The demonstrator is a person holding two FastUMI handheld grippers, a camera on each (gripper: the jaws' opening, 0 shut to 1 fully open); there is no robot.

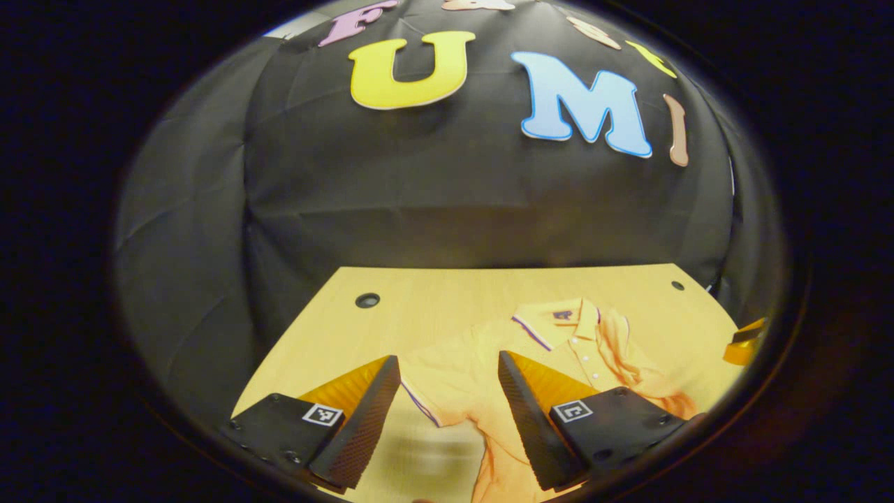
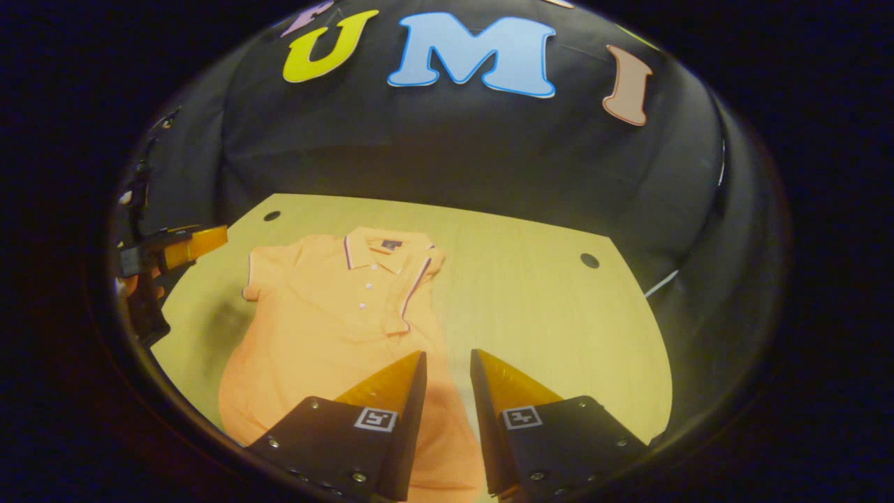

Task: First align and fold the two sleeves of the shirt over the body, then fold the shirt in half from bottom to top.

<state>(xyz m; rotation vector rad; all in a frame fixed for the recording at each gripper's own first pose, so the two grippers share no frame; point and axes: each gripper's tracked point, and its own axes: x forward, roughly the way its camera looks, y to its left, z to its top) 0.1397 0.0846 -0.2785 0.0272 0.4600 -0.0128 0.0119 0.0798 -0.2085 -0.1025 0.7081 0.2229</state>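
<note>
Your left claw (image 1: 447, 391) hangs wide open, holding nothing, above the shirt's (image 2: 328, 314) unfolded sleeve (image 1: 433, 384), likely poised to pinch it. Your right claw (image 2: 447, 367) gapes narrowly, empty, over the hem side; 1 sleeve already lies folded, shirt flat on the tabletop (image 2: 545, 307).

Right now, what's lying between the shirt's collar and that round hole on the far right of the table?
Nothing: in the right gripper view, bare wooden table runs from the collar to the hole.

Wooden table (image 2: 531, 293) with holes (image 2: 589, 260)
</note>
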